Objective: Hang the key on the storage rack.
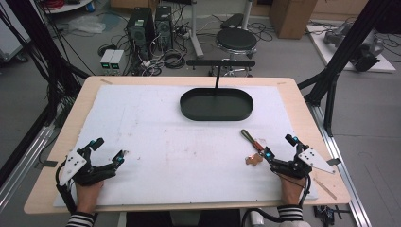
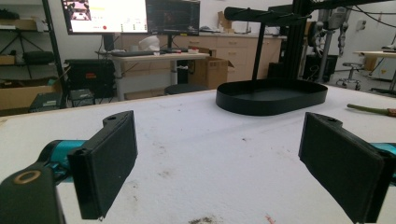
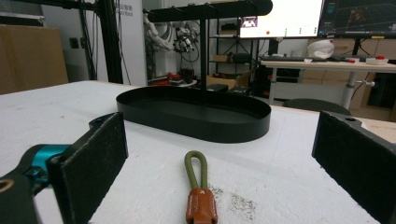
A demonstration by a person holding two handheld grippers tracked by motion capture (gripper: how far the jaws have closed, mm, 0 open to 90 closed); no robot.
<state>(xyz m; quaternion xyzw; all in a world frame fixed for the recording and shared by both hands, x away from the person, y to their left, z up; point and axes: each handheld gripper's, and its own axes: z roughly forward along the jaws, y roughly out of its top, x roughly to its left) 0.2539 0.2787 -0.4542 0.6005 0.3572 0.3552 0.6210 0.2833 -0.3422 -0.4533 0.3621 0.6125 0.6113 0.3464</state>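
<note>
grey floor [image 1: 369, 109], black stool [image 1: 236, 39], desk [image 2: 159, 57] with monitors [image 2: 130, 15].

We see even, diffuse overhead light with only soft, faint shadows on the white table cover [image 1: 156, 137]. The high view is slightly soft and bends straight lines near its edges. In both gripper views the near black pads [image 2: 109, 161] are a little blurred, and the lit monitor screens [image 3: 280, 17] in the background glare to near white.

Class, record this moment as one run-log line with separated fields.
left gripper: open, empty | right gripper: open, around nothing | strap loop: flat on the mat ahead of right jaws | black tray: untouched
</note>
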